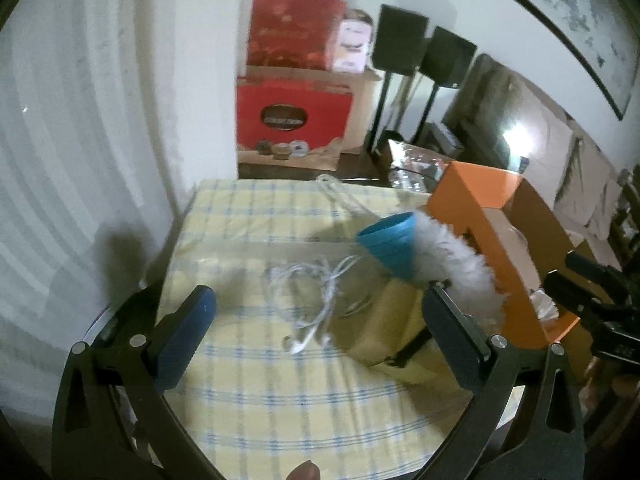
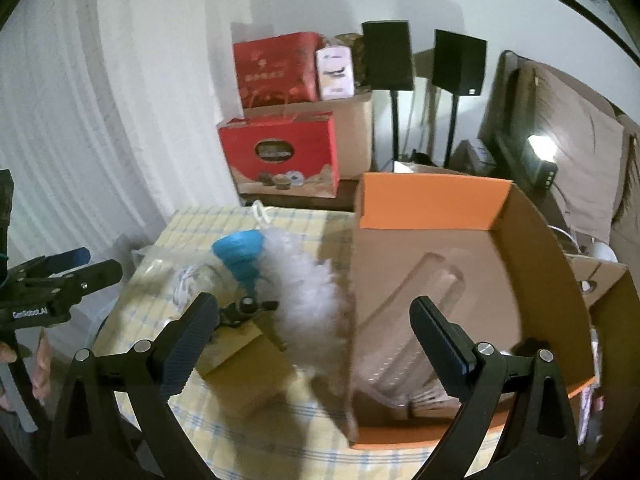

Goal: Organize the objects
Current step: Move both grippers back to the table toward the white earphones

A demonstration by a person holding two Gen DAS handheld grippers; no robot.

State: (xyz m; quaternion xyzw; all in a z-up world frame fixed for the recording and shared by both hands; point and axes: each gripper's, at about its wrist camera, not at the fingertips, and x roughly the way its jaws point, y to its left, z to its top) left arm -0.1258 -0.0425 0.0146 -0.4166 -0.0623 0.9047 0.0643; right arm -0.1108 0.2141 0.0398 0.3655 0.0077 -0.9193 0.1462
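Observation:
An open orange cardboard box (image 2: 532, 280) stands on the right of the yellow checked table (image 1: 280, 392); it also shows in the left wrist view (image 1: 500, 232). A clear plastic item (image 2: 408, 344) lies inside it. A white feather duster (image 2: 312, 300) leans against the box's left wall, next to a blue funnel (image 1: 390, 246). Tangled white earphones (image 1: 316, 300) lie mid-table. A small tan box (image 1: 390, 328) sits below the funnel. My left gripper (image 1: 320, 344) is open above the earphones. My right gripper (image 2: 316, 340) is open over the duster and the box's left wall.
Red gift boxes (image 1: 292, 76) and cardboard cartons are stacked behind the table. Two black speakers on stands (image 1: 420, 48) stand at the back right. A white curtain (image 1: 80, 140) hangs on the left. A black clip (image 2: 244, 310) lies on the tan box.

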